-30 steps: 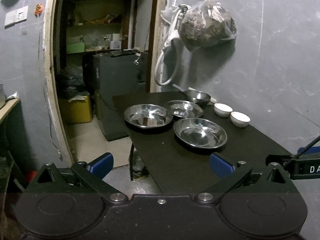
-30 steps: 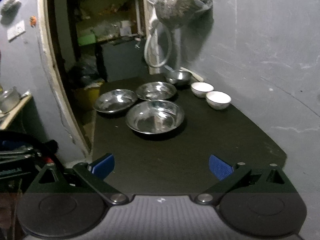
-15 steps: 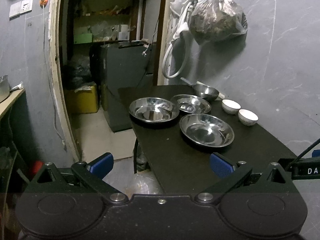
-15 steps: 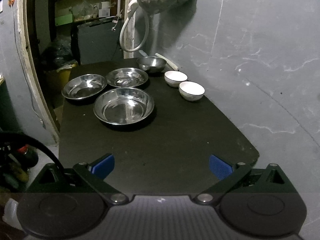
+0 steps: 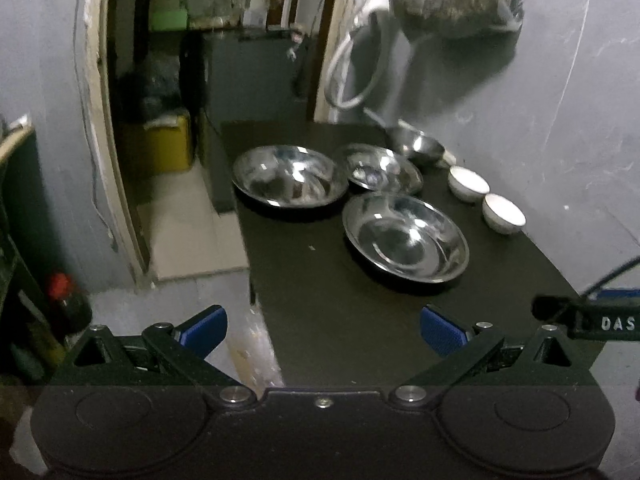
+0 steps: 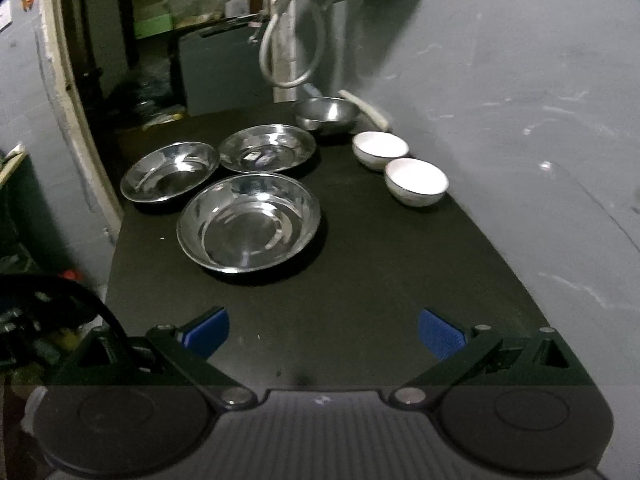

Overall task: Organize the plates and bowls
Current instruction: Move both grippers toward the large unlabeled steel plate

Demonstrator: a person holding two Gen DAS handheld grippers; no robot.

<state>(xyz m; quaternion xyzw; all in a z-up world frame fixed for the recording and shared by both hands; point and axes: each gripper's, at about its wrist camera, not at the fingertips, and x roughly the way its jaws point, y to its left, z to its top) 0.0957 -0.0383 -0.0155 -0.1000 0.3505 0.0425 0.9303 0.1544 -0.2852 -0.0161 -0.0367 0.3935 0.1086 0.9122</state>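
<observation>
At frame bottom, right gripper [image 6: 324, 334] and left gripper [image 5: 322, 330] both hang spread wide, empty, above the black table [image 6: 360, 280]. Mid-frame sits nearest steel plate [image 6: 248, 227]; two plates, steel bowl [image 6: 326, 114], white bowls [image 6: 416, 181] farther up. Approach step, nothing stacked; next probably reach nearest plate rim.

three shallow steel plates [image 6: 248, 226] [image 6: 170, 176] [image 6: 267, 153] sit upright in a close cluster on the black surface [image 6: 360, 280], the largest nearest. behind them stands a small steel bowl [image 6: 326, 114]. two white bowls [image 6: 380, 149] [image 6: 416, 181] rest just beside each other toward the wall, empty.
</observation>
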